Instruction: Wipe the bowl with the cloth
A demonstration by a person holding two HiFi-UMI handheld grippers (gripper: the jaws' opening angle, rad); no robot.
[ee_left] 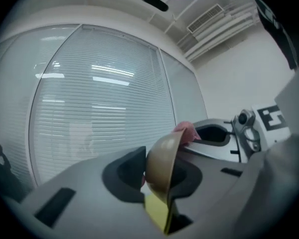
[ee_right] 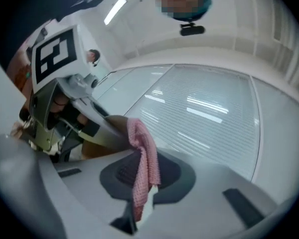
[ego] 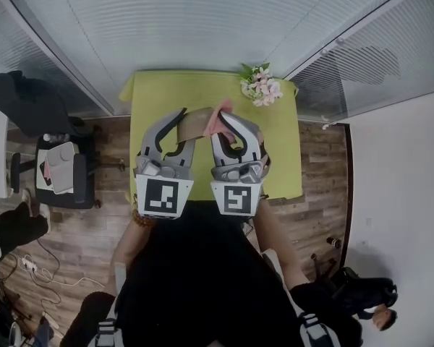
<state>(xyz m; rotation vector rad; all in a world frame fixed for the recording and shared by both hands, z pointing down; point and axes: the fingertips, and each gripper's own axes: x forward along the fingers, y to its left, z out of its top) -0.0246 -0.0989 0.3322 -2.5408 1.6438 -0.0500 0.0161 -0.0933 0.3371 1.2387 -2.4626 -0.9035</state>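
Gripping the tan bowl (ego: pixel 197 123) by its wall, the left gripper (ee_left: pixel 158 180) has its jaws pressed on either side of it. The bowl is tipped on edge and lifted clear of the yellow-green table (ego: pixel 282 157), over the table's near middle. In the left gripper view it stands edge-on between the two dark pads, one jaw inside the hollow and one against the outer wall. Just to its right, the right gripper (ee_right: pixel 139 193) is clenched tight on a pink waffle-weave cloth (ee_right: pixel 142 133), which stands up between its jaws and folds over towards the bowl. The cloth's upper fold appears to rest against the bowl's rim on its right side, though the head view is too small and the gripper views too crowded to be sure of contact. Both grippers are held level and close together, their marker cubes side by side at the near edge of the table. A small bunch of pink and white flowers (ego: pixel 260 87) sits at the table's far right corner, well apart from the grippers. Beyond the table run pale slatted blinds (ego: pixel 202 20), and a dark chair (ego: pixel 65 172) stands on the wooden floor to the left.
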